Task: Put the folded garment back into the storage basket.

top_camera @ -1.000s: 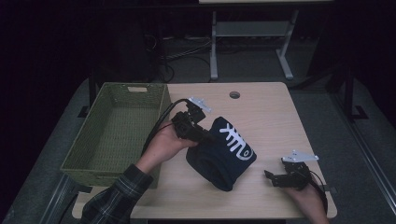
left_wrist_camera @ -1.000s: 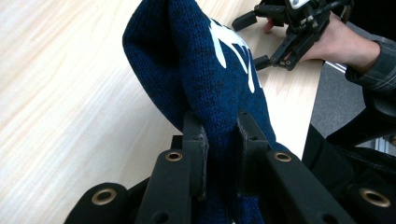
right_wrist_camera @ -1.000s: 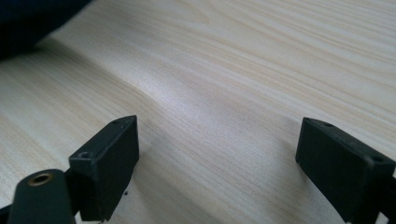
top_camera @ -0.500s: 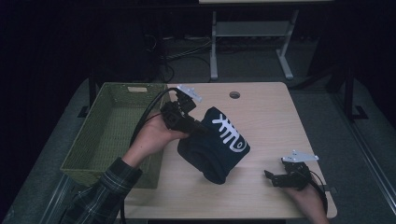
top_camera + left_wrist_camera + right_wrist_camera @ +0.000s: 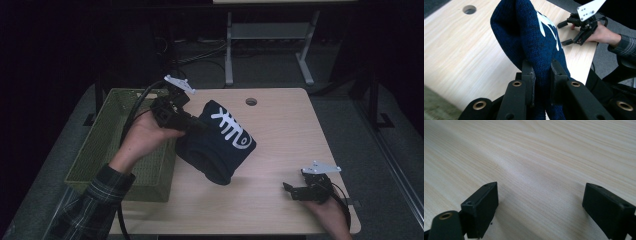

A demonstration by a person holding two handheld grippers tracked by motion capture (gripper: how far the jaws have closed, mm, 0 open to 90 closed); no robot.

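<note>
A dark blue knitted garment [image 5: 217,142] with a white fishbone print hangs above the wooden table [image 5: 285,125], its lower end near the tabletop. My left gripper [image 5: 192,125] is shut on its left edge, beside the basket. In the left gripper view the two black pads [image 5: 528,77] pinch a fold of the blue knit [image 5: 534,37]. My right gripper [image 5: 292,190] rests low at the table's front right corner, jaws wide open with nothing between them; the left gripper view shows the right gripper [image 5: 564,33] farther off. Its own view has bare wood [image 5: 536,170] between the fingers [image 5: 482,207].
A green woven basket [image 5: 112,150] stands at the table's left side, right next to the lifted garment. A round cable hole [image 5: 251,101] is at the table's far edge. A metal stand [image 5: 270,45] and cables lie on the floor beyond.
My left gripper has risen and moved left toward the basket, lifting the blue garment off the table with it. The right gripper has stayed put.
</note>
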